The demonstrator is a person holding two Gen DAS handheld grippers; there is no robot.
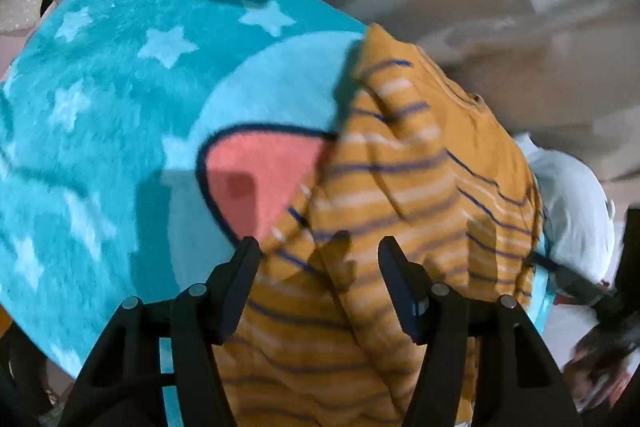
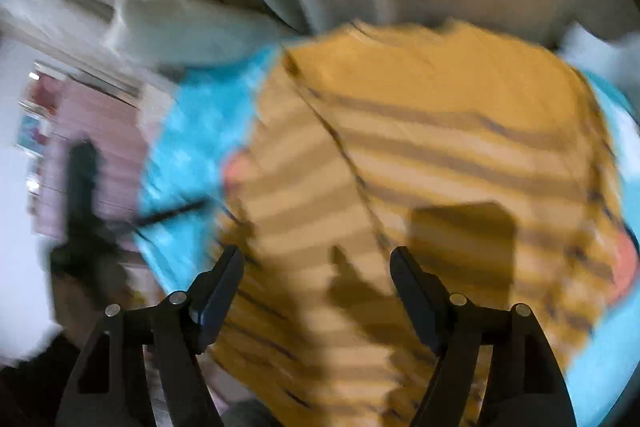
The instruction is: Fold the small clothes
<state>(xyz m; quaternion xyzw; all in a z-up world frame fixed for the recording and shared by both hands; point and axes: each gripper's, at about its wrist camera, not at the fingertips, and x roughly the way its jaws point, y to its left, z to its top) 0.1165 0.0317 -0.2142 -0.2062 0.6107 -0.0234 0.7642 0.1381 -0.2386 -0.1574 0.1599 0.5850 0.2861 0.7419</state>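
Left wrist view: a mustard striped shirt (image 1: 420,187) is seen lying on a turquoise star blanket (image 1: 100,107), stretching from bottom centre toward upper right, directly beneath both the left hand-held gripper (image 1: 320,255) and right hand-held gripper (image 2: 316,263), each spread and empty.

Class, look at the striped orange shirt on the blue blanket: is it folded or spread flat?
Partly folded: the shirt shows one flap lying over the rest along a diagonal edge, on the blanket.
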